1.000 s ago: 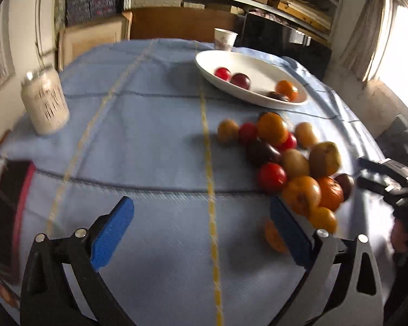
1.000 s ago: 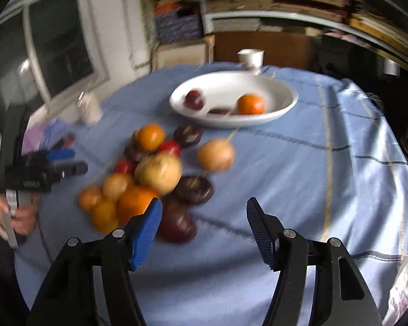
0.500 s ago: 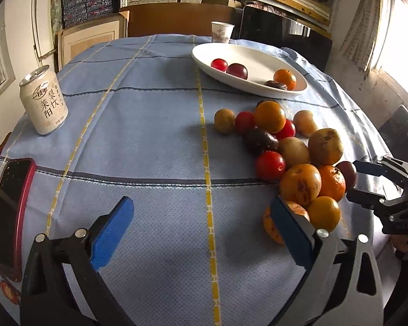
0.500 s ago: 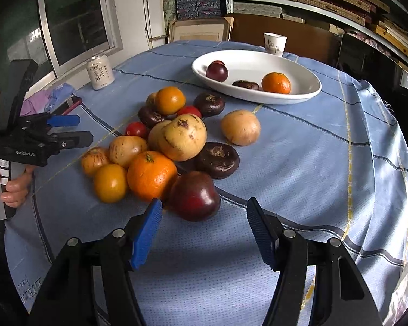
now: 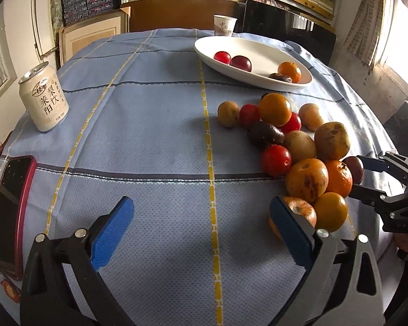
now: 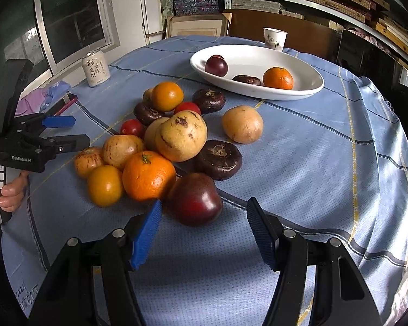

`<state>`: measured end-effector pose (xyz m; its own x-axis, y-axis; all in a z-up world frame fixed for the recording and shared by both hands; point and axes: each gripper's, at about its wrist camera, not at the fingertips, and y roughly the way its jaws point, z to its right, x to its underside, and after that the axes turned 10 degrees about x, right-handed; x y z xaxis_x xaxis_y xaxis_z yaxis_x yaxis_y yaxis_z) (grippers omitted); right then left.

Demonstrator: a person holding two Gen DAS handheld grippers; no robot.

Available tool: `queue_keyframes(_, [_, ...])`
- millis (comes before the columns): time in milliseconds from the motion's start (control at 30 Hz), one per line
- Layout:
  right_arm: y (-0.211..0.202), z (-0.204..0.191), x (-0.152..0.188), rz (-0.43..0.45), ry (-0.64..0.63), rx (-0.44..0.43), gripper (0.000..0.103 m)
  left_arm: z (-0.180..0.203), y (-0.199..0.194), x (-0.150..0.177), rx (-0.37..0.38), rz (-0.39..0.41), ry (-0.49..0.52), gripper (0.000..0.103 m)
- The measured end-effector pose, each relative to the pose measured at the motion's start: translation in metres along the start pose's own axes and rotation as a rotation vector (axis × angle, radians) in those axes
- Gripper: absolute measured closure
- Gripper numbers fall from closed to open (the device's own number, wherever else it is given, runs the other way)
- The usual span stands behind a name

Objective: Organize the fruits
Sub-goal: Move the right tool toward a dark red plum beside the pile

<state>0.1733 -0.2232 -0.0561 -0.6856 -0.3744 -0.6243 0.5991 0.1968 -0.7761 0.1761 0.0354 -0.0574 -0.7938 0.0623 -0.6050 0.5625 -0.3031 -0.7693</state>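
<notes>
Nearest: glossy dark-red round plum (image 6: pixel 194 199), likely smooth, slippery, bruisable; grip across its widest middle. Right gripper (image 6: pixel 204 226) fingers apart, empty.

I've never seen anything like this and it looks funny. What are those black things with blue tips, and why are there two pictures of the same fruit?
Those are grabbing tools, each called a gripper. A person holds one in each hand, and each has a small camera looking out along its two blue-tipped fingers. So one picture comes from the left gripper and the other from the right gripper. In the right picture you can even see the left one, held in the person's hand.

Both are open and hold nothing. The right one points at a dark red round plum at the edge of a pile of oranges, tomatoes and brown fruits on the blue checked tablecloth. Farther back a white oval dish holds a few fruits. There is also a white drink can, a paper cup and a red phone.
</notes>
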Motion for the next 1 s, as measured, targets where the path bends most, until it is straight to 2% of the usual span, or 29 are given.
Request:
queue_keyframes(233, [0.0016, -0.0023, -0.0010, 0.007, -0.003, -0.002, 0.042, -0.0045, 0.0025, -0.0002, 0.008, -0.012, -0.024, 0.005])
queue_keyframes(300, [0.0014, -0.0026, -0.0010, 0.010, -0.006, -0.010, 0.046, -0.0048, 0.0025, 0.0006, 0.007, -0.012, -0.023, 0.005])
queue_keyframes(567, [0.0005, -0.0035, -0.0009, 0.013, -0.006, -0.012, 0.048, -0.0028, 0.0024, 0.0007, 0.003, -0.009, -0.015, 0.005])
queue_keyframes(833, [-0.0005, -0.0045, -0.0006, 0.017, -0.012, -0.025, 0.056, -0.0039, 0.0029, 0.0004, 0.004, -0.013, -0.019, 0.005])
queue_keyframes(867, [-0.0005, -0.0048, -0.0005, 0.018, -0.014, -0.032, 0.061, -0.0041, 0.0029, 0.0004, 0.004, -0.013, -0.019, 0.005])
queue_keyframes(1000, [-0.0020, -0.0014, -0.0003, 0.021, 0.004, -0.046, 0.063, -0.0043, 0.0021, 0.0002, 0.011, -0.007, -0.018, 0.005])
